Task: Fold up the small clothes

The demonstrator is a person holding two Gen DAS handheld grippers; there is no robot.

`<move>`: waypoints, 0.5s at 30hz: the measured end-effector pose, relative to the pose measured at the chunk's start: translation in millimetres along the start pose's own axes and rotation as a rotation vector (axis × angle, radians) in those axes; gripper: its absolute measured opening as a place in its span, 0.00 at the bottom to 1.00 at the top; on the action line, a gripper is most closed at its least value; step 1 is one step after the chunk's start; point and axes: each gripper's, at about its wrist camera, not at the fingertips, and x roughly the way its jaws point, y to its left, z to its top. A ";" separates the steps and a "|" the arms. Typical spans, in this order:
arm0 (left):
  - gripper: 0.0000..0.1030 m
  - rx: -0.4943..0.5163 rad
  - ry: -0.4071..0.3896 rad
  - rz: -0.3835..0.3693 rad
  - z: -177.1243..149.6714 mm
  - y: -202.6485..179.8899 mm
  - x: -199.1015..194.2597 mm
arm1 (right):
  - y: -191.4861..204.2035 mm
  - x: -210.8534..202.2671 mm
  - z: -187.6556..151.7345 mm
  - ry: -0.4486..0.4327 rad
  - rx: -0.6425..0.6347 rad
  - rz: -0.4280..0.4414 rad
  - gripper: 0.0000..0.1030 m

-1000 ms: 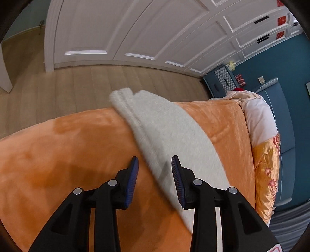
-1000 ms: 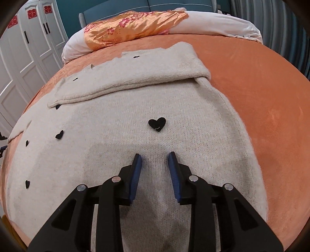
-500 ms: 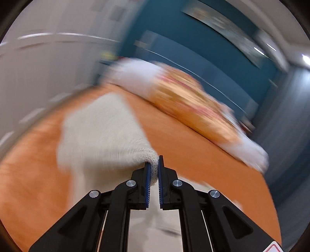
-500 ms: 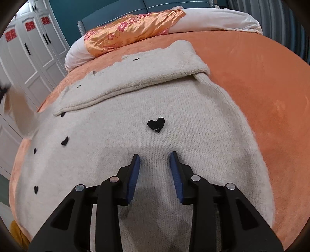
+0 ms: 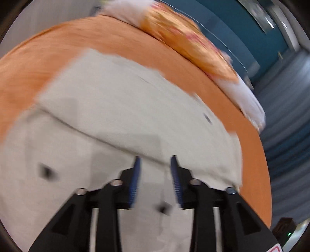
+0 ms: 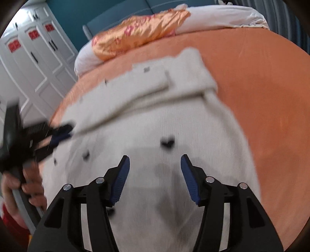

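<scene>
Closest to the right wrist camera, the right gripper (image 6: 155,160) hangs over the lower body of a cream knitted sweater (image 6: 174,174). Its jaws are opening and nothing is pinched between the blue pads (image 6: 119,182); the knit lies flat beneath them, and whether the tips touch it cannot be told. A small black heart (image 6: 167,143) on the sweater sits just beyond the gap between the fingers.

In the left wrist view, which is blurred by motion, the left gripper (image 5: 155,160) is also over the sweater (image 5: 116,108). Its jaws are opening too, with a clear gap between the pads and no cloth caught there. The edge of a folded-over sleeve (image 5: 108,100) crosses the picture just past the fingertips, lying on the sweater's body. From the right wrist view the left gripper (image 6: 58,133) shows at the left edge of the garment, its tips at the end of that sleeve (image 6: 135,87), and the person's hand (image 6: 21,186) grips its handle below.

The sweater is spread on an orange blanket (image 6: 261,87) that covers the bed. Further back lie a patterned orange satin pillow (image 6: 139,31) and white bedding (image 6: 222,17). Behind them stand a teal headboard (image 6: 120,17) and white wardrobe doors (image 6: 34,58) on the left.
</scene>
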 end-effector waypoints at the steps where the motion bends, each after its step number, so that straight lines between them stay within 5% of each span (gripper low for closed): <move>1: 0.36 -0.034 -0.016 0.026 12.0 15.5 -1.4 | -0.3 4.0 15.2 -0.009 0.020 -0.002 0.51; 6: 0.36 -0.211 -0.023 0.089 59.6 81.9 4.2 | -4.1 43.5 70.8 -0.004 0.093 -0.020 0.51; 9: 0.35 -0.300 -0.010 0.074 69.5 109.1 8.3 | -2.3 86.5 90.1 0.072 0.113 -0.048 0.51; 11: 0.26 -0.327 0.019 0.067 72.2 114.8 17.6 | 2.8 105.8 94.3 0.122 0.106 -0.063 0.33; 12: 0.01 -0.320 0.024 0.076 75.2 116.0 20.6 | 6.4 109.8 96.5 0.136 0.095 -0.058 0.09; 15: 0.00 -0.251 -0.065 0.072 87.0 106.3 0.1 | 37.2 57.8 124.3 -0.064 0.023 0.072 0.06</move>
